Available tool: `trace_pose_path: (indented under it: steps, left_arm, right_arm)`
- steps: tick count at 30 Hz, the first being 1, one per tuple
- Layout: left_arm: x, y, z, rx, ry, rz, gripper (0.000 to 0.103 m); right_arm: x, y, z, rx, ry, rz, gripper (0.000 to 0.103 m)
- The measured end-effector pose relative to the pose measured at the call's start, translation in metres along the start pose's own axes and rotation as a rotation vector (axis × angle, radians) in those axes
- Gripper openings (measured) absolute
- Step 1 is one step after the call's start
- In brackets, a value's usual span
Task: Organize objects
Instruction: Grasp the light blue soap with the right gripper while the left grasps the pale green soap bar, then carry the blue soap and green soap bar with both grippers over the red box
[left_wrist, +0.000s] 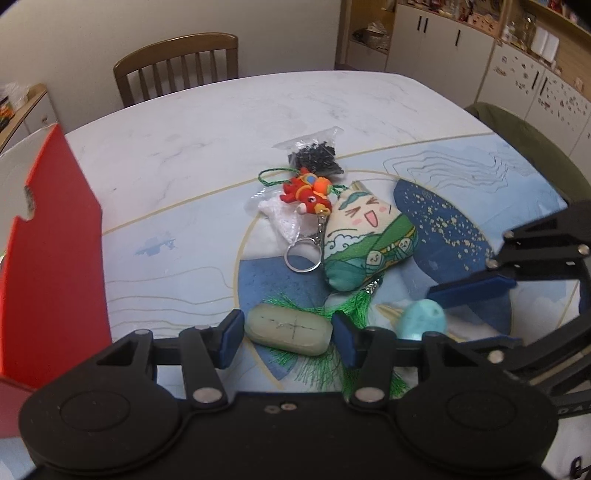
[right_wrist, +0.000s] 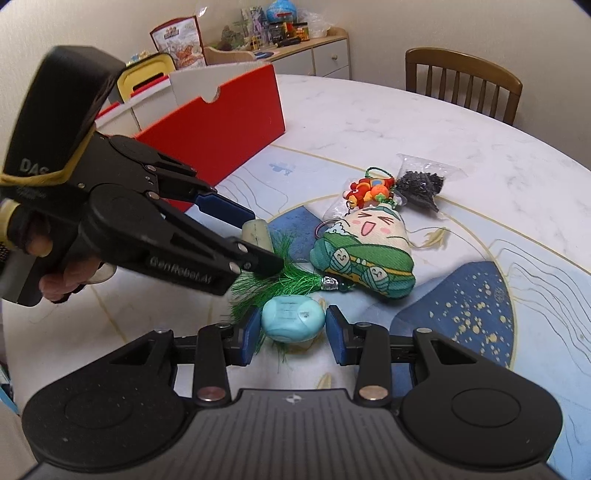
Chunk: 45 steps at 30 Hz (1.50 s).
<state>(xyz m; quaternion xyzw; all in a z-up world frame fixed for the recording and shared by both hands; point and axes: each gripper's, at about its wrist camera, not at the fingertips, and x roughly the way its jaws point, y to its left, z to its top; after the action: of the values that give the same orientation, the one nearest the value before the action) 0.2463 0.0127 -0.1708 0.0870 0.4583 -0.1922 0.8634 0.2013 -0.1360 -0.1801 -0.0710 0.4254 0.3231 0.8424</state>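
Left tongs (left_wrist: 288, 334) straddle the pale stone (left_wrist: 287, 329), jaws open, not yet pinching; closing comes next, I'd say. Red box (left_wrist: 55, 258) waits left on the counter (left_wrist: 177, 147).

Right tongs (right_wrist: 289, 328) bracket the blue stone (right_wrist: 293, 319), also open. Chair (right_wrist: 461, 81) and cluttered shelf (right_wrist: 314, 48) sit behind.
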Motion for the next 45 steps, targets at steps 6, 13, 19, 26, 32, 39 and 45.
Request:
trace_pose_path:
  steps: [6,13,19,26,32,39,45]
  left_arm:
    - [-0.022,-0.002,0.002,-0.022,-0.024,-0.004,0.051]
    - [-0.056,-0.005,0.007,-0.053,-0.064,-0.023,0.051]
    - [-0.084,-0.002,0.009,-0.084,-0.1,-0.019,0.051]
    - [-0.116,0.014,0.014,-0.123,-0.148,0.0,0.051]
    - [-0.145,0.038,0.014,-0.149,-0.177,0.03,0.051]
    - [-0.173,0.075,0.012,-0.177,-0.205,0.062,0.051]
    - [-0.189,0.112,0.006,-0.196,-0.215,0.093,0.051]
  right_arm:
    - [-0.026,0.005,-0.002,0.036,-0.037,-0.004,0.038]
    - [-0.057,0.014,0.006,0.077,-0.079,-0.029,0.038]
    - [-0.082,0.026,0.02,0.101,-0.116,-0.061,0.038]
    - [-0.099,0.047,0.045,0.091,-0.161,-0.076,0.038]
    - [-0.104,0.077,0.074,0.041,-0.205,-0.074,0.038]
    - [-0.098,0.116,0.109,-0.015,-0.244,-0.068,0.038]
    - [-0.08,0.15,0.136,-0.049,-0.253,-0.06,0.038]
